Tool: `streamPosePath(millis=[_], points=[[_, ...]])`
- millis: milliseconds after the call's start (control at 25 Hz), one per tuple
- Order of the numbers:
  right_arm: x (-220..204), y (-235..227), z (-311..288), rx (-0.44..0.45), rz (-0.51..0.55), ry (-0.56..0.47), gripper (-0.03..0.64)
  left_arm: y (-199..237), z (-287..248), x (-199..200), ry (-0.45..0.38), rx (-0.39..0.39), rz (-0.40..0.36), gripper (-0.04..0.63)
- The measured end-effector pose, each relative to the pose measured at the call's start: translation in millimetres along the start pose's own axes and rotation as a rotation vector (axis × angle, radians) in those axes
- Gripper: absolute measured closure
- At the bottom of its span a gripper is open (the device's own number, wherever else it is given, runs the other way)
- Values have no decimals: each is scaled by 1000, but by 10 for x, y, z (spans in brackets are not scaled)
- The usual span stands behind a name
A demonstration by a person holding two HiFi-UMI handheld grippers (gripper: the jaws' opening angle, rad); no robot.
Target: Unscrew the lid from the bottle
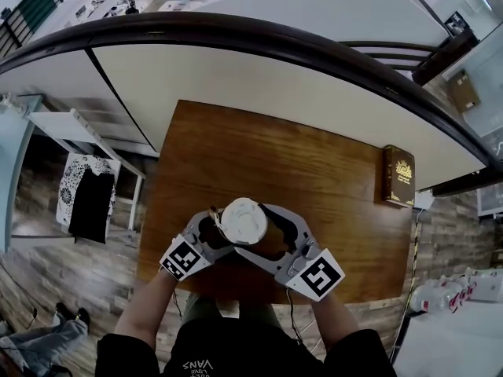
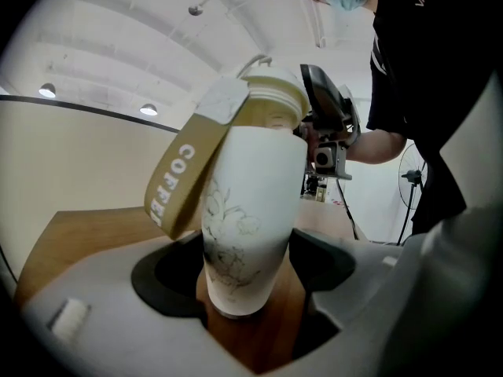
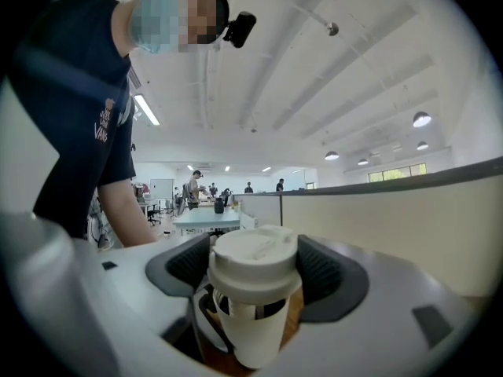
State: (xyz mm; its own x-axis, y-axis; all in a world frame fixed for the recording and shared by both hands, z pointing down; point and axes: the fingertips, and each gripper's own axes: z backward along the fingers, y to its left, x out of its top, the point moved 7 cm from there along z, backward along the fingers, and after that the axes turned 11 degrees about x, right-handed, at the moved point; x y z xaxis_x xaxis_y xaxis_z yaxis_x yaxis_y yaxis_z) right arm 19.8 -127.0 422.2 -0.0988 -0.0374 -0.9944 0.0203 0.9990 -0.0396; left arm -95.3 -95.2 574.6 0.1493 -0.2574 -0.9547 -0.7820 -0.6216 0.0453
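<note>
A white bottle (image 2: 250, 210) with a faint flower drawing stands on the wooden table (image 1: 314, 171) close to its near edge. A tan strap (image 2: 179, 181) printed COFFEE hangs from its neck. Its cream lid (image 1: 244, 221) faces up at me. My left gripper (image 2: 244, 289) is shut on the bottle's lower body, a dark pad (image 2: 161, 277) pressing each side. My right gripper (image 3: 253, 277) comes from the right and is shut on the lid (image 3: 253, 259). In the head view the left gripper (image 1: 214, 230) and right gripper (image 1: 263, 232) meet around the bottle.
A dark brown book (image 1: 398, 175) lies at the table's right edge. A white partition with a dark curved rail (image 1: 259, 45) runs behind the table. A rack with black clothing (image 1: 90, 203) stands to the left, and packed bottles (image 1: 440, 293) sit lower right.
</note>
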Motion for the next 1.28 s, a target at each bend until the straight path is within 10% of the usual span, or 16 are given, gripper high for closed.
streamPosePath(millis=[1280], points=[[403,205,562,-366,-165,-319,295,112,644,258,-61,123,42,252]])
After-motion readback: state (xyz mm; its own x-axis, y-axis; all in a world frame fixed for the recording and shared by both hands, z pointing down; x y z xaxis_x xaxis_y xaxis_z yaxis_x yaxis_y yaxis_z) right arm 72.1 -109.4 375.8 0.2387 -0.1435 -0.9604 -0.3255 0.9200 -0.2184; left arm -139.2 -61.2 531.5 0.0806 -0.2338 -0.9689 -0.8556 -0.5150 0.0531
